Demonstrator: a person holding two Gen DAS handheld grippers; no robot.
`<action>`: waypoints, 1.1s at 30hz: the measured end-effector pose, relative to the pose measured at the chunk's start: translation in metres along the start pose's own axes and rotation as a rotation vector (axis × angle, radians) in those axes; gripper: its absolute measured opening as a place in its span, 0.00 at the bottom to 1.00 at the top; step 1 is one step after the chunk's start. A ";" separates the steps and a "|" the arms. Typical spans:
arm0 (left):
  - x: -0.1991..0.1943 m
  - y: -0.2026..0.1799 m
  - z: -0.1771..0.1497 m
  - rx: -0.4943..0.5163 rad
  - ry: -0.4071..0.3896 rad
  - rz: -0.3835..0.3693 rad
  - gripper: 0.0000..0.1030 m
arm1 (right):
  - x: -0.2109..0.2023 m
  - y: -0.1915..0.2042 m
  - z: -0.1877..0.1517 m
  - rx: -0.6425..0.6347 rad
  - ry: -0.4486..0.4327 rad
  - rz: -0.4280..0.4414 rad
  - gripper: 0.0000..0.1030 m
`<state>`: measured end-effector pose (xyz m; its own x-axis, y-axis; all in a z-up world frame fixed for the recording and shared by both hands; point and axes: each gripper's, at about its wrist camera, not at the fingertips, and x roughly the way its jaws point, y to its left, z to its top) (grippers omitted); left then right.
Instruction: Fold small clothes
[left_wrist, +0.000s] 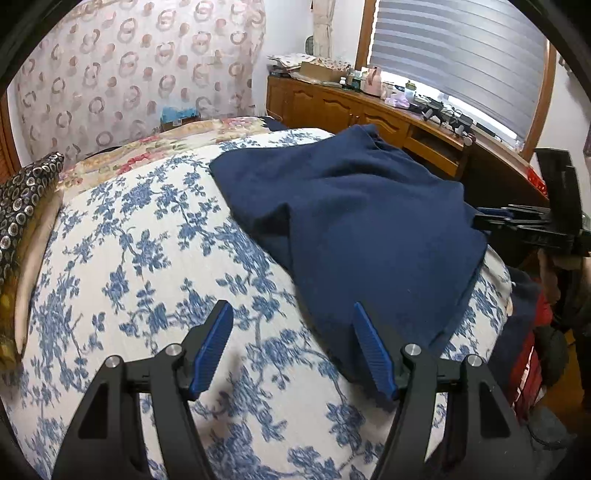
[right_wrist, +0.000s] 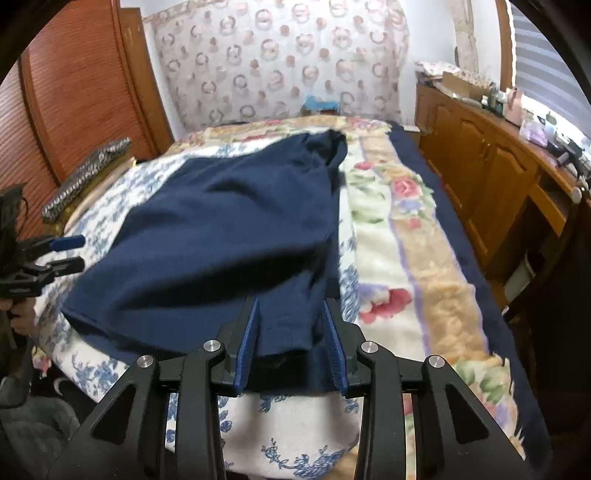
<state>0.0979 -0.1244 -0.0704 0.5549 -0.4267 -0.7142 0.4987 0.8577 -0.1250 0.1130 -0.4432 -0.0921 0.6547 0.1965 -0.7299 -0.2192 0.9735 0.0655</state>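
Item: dark navy knit garment (right_wrist: 221, 229), lying on our blue-and-white floral quilt (left_wrist: 129, 240); its long axis runs from the near edge toward the headboard. No legible writing. Left gripper (left_wrist: 291, 314) gapes wide, empty. Right gripper (right_wrist: 291, 306) partly parted, hem between pads, unpressed.

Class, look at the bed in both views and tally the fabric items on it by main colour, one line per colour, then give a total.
Navy: 1, the garment
Blue-and-white floral: 1, the quilt
Cream with pink flowers: 1, the blanket
Black with ring pattern: 1, the cushion
Total: 4
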 end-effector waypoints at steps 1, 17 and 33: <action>0.000 -0.002 -0.002 -0.002 0.003 -0.005 0.66 | 0.004 0.000 -0.001 -0.001 0.010 0.001 0.33; 0.009 -0.027 -0.023 0.011 0.060 -0.095 0.55 | -0.040 -0.009 -0.028 -0.014 -0.043 -0.042 0.02; 0.014 -0.038 -0.026 0.025 0.071 -0.101 0.49 | -0.034 -0.014 -0.028 -0.016 -0.055 -0.055 0.02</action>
<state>0.0694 -0.1556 -0.0941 0.4526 -0.4887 -0.7459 0.5667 0.8034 -0.1825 0.0732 -0.4666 -0.0872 0.7046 0.1493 -0.6937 -0.1930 0.9811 0.0151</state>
